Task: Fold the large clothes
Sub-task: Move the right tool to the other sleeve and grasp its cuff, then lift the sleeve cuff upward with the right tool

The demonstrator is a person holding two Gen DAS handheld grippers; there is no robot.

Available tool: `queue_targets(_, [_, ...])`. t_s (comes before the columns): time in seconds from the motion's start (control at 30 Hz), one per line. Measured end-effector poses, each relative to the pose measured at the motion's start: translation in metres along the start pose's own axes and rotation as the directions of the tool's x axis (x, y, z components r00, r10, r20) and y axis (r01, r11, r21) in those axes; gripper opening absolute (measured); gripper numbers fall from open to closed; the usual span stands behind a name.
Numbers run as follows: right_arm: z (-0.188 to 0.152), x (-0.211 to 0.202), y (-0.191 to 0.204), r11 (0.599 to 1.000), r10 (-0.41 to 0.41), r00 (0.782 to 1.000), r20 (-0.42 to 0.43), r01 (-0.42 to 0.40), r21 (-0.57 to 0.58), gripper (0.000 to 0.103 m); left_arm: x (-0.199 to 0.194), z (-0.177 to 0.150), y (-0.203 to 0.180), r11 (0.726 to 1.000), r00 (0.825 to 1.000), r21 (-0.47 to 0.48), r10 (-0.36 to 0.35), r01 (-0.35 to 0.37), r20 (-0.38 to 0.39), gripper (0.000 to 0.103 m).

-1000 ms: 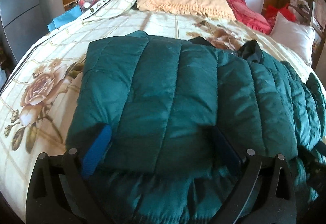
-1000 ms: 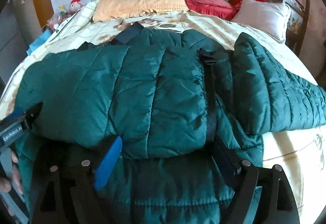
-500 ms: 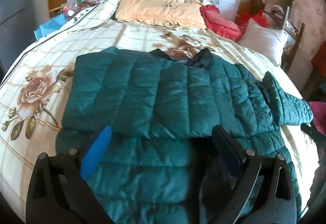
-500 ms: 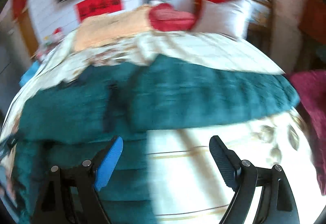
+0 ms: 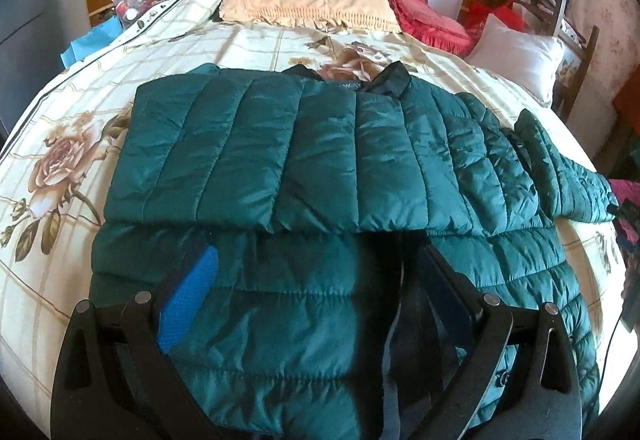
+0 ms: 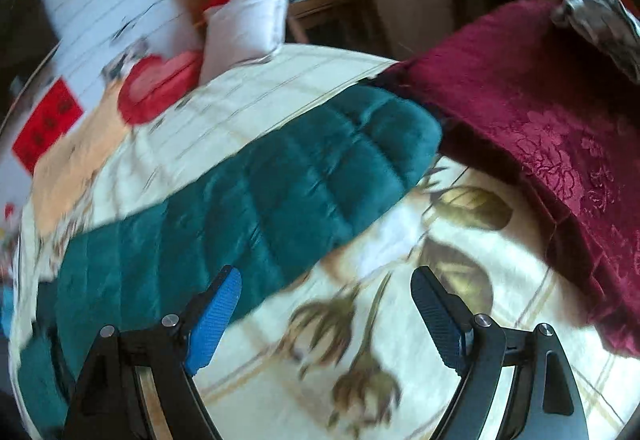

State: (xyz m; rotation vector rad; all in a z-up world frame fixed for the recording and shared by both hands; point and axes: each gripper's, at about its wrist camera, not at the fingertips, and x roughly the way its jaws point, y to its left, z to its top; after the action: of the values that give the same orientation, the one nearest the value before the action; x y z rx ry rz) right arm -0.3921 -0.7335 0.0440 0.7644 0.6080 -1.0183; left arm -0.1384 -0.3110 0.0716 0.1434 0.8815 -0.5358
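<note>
Green quilted jacket [image 5: 320, 168] is lying across the middle of the bed [image 5: 72, 128], one side already lying folded over its body, the other sleeve [image 6: 280, 196] trailing toward the maroon blanket [image 6: 540, 120]. Left gripper [image 5: 316, 280] is hovering over the jacket's hem, right gripper [image 6: 324, 304] beside the sleeve, both jaws standing wide and holding nothing. Judgement: pinching the sleeve near its cuff and carrying it flat across the jacket should be keeping the fold even.

Teal quilted jacket [image 5: 304, 144] on cream grid-checked bedspread [image 5: 72, 144] with tan roses; maroon floral-embossed cloth [image 6: 540, 128]; blue claw pads [image 6: 214, 320].
</note>
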Motion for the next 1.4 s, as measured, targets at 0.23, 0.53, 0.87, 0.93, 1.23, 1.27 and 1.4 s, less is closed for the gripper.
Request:
queue_targets(0.23, [0.026, 0.023, -0.017, 0.996, -0.007, 1.0, 0.03, 0.004, 0.089, 0.085, 0.001, -0.002, 0.0, 1.0, 1.0, -0.002, -0.015, 0.015, -0.005, 0.099])
queue_targets(0.53, [0.044, 0.046, -0.027, 0.991, -0.037, 0.997, 0.06, 0.029, 0.131, 0.075, 0.002, -0.009, 0.002, 1.0, 1.0, -0.004, -0.019, 0.019, -0.025, 0.099])
queue_targets(0.87, [0.049, 0.028, -0.028, 0.995, 0.004, 0.993, 0.121, -0.016, 0.1, 0.014, 0.006, -0.01, 0.008, 1.0, 0.999, -0.01, 0.002, -0.002, -0.04, 0.099])
queue_targets(0.93, [0.05, 0.012, -0.025, 0.996, 0.04, 0.988, 0.15, -0.051, 0.075, 0.011, 0.002, -0.01, 0.009, 1.0, 1.0, -0.012, 0.003, -0.003, -0.027, 0.099])
queue_targets(1.23, [0.046, -0.063, 0.021, 0.969, 0.243, 0.946, 0.213, -0.228, -0.09, 0.006, -0.011, -0.01, 0.016, 1.0, 1.0, -0.025, -0.001, 0.001, -0.001, 0.099])
queue_targets(1.27, [0.044, -0.071, 0.029, 0.963, 0.263, 0.941, 0.214, -0.242, -0.117, 0.006, -0.012, -0.011, 0.017, 1.0, 1.0, -0.028, -0.002, 0.002, 0.002, 0.099])
queue_targets(1.4, [0.035, -0.102, 0.074, 0.919, 0.363, 0.91, 0.2, -0.315, -0.236, 0.006, -0.015, -0.011, 0.021, 0.999, 1.0, -0.046, -0.005, 0.005, 0.006, 0.099])
